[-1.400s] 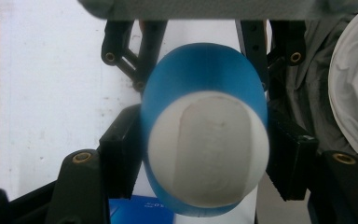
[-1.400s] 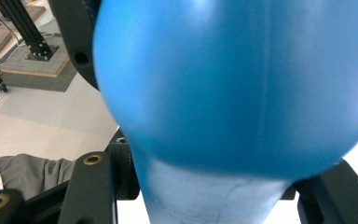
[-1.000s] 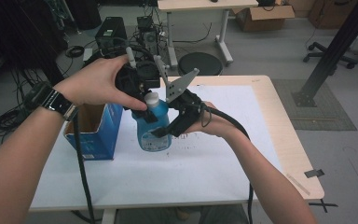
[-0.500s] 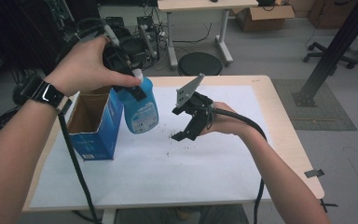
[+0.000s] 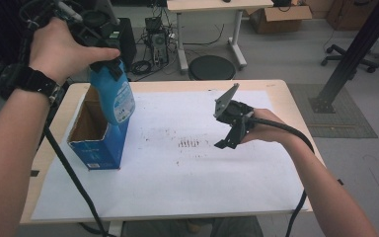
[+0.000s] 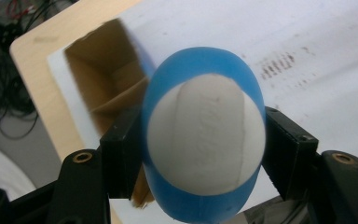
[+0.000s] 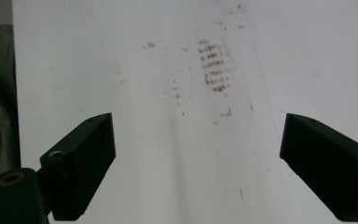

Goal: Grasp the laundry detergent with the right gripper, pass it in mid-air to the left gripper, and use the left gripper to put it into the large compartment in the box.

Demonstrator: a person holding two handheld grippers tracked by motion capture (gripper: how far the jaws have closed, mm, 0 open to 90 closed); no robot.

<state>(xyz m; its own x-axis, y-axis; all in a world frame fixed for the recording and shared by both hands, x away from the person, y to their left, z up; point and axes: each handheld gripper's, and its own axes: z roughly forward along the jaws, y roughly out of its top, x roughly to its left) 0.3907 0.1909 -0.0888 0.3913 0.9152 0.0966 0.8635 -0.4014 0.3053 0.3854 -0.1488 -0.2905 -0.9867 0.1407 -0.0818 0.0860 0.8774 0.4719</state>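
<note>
A blue bottle (image 5: 117, 98) hangs tilted over the open top of a blue cardboard box (image 5: 97, 148) at the table's left. My left gripper (image 5: 109, 66) is shut on the bottle's upper end. In the left gripper view the bottle's white end (image 6: 205, 135) faces the camera, and both fingers (image 6: 121, 154) press its blue sides, with the box's brown inside (image 6: 107, 79) behind. My right gripper (image 5: 228, 138) hovers over the white paper right of centre. Its jaws have just been opening and stand wide apart (image 7: 196, 158) with nothing between them.
White paper (image 5: 276, 187) covers most of the wooden table (image 5: 286, 94) and carries brown smudges (image 5: 190, 143) at its middle. Behind the table stand a round black stool (image 5: 211, 66), a second table (image 5: 207, 6) and a cardboard box (image 5: 276, 12). A dark slanted post (image 5: 355, 49) rises at right.
My left gripper has carried the bottle up and to the left, over the box. My right gripper has come away from the bottle, opened and moved to the right.
</note>
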